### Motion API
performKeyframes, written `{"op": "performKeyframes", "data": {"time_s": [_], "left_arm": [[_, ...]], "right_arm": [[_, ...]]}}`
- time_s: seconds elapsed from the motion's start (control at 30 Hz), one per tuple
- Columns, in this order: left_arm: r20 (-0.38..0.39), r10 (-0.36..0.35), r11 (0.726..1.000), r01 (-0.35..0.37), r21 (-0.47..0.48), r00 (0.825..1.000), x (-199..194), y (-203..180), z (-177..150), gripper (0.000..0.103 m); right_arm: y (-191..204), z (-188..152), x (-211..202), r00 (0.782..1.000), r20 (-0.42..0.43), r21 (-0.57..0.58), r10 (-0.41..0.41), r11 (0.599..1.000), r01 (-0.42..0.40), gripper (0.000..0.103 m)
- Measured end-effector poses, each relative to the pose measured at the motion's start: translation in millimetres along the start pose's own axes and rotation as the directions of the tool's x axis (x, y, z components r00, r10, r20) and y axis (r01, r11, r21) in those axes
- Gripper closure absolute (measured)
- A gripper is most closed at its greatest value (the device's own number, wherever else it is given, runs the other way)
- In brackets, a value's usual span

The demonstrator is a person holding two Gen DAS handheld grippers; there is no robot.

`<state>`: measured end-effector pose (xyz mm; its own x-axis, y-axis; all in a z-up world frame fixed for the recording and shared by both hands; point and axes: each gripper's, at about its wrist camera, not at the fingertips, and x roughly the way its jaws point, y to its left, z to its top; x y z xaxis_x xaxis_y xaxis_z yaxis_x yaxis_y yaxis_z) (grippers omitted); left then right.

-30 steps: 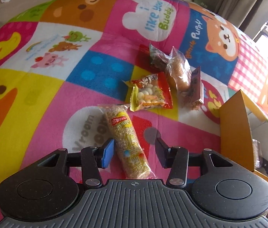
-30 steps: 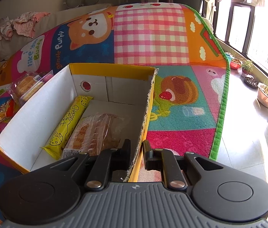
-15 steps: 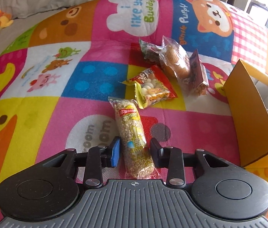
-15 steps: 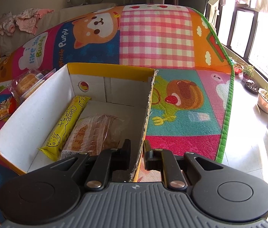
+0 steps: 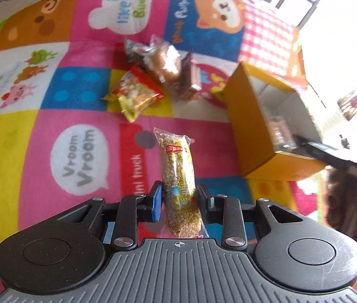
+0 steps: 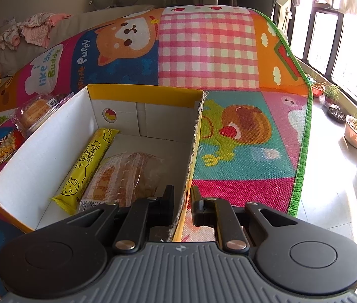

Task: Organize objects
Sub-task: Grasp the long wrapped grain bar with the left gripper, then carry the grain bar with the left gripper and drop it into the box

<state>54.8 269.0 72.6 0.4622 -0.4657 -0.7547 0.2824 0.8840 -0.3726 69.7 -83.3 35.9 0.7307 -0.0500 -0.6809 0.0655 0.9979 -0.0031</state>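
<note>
Between fingers of left gripper (image 5: 179, 198): grain snack bar (image 5: 179, 176) in clear wrap, clamped at lower half, upper end sticking fwd and apparently lifted clear of play mat (image 5: 52, 116). Right gripper (image 6: 181, 203) pinched on near end of right-hand wall of yellow carton (image 6: 193, 136), one finger inside, one outside, steadying box. Inside carton: cheese stick pack (image 6: 87, 162) along left wall, clear-wrapped cake pack (image 6: 125, 174) beside it, touching; floor area toward far wall bare. Step in hand, by judgement: transfer of bar to carton, pick done, placement not yet done. Next move calls for: swing to robot's right, raise over near left rim of carton (tall orange outer wall facing left gripper), align bar lengthwise w/ packs already inside, lower, release. Edge notes: left rim sits between bar and drop zone, so clearance over it reqd; torn cardboard edge on right wall occupied by right gripper, so approach from left/front side preferred. Open room: mat between bar and carton free of items. Remaining on mat, well apart from path: red-yellow snack bag (image 5: 135, 94), clear bun pack (image 5: 164, 60), small dark packet (image 5: 191, 78), clustered.
</note>
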Motion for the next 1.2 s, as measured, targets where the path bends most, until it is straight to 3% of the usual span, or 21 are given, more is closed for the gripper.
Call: {"op": "performKeyframes", "data": {"time_s": [0.1, 0.23, 0.37, 0.53, 0.87, 1.03, 1.2], "left_arm": [[0.086, -0.096, 0.991, 0.088, 0.101, 0.992, -39.6, -33.6, 17.5, 0.070], [0.175, -0.178, 0.967, 0.140, 0.211, 0.968, -73.5, -75.8, 49.6, 0.070], [0.174, -0.260, 0.952, 0.222, 0.213, 0.950, -71.6, -102.5, 81.9, 0.070], [0.156, -0.308, 0.940, 0.275, 0.201, 0.939, -43.3, -134.1, 114.9, 0.070], [0.110, -0.242, 0.961, 0.223, 0.161, 0.964, 39.5, -149.0, 132.8, 0.070], [0.066, -0.209, 0.971, 0.199, 0.136, 0.976, 59.3, -141.7, 131.0, 0.070], [0.074, -0.199, 0.973, 0.188, 0.133, 0.977, 58.3, -137.7, 128.2, 0.076]], "right_arm": [[-1.3, -0.8, 0.3, 1.000, -0.003, 0.005, 0.003, 1.000, -0.003, 0.090], [-2.6, -1.0, 2.3, 1.000, -0.005, 0.012, 0.003, 1.000, -0.003, 0.090], [-1.6, -1.2, 4.1, 1.000, -0.006, 0.023, 0.011, 1.000, -0.011, 0.090], [-1.5, -0.9, 5.4, 1.000, -0.003, 0.029, 0.008, 1.000, -0.008, 0.090], [-6.9, -2.0, 2.0, 0.999, 0.006, 0.053, 0.041, 0.998, -0.042, 0.090], [-10.2, -0.7, -5.7, 0.998, 0.026, 0.054, 0.062, 0.997, -0.063, 0.090], [-12.5, -0.1, -9.0, 0.997, 0.037, 0.070, 0.073, 0.995, -0.076, 0.090]]}}
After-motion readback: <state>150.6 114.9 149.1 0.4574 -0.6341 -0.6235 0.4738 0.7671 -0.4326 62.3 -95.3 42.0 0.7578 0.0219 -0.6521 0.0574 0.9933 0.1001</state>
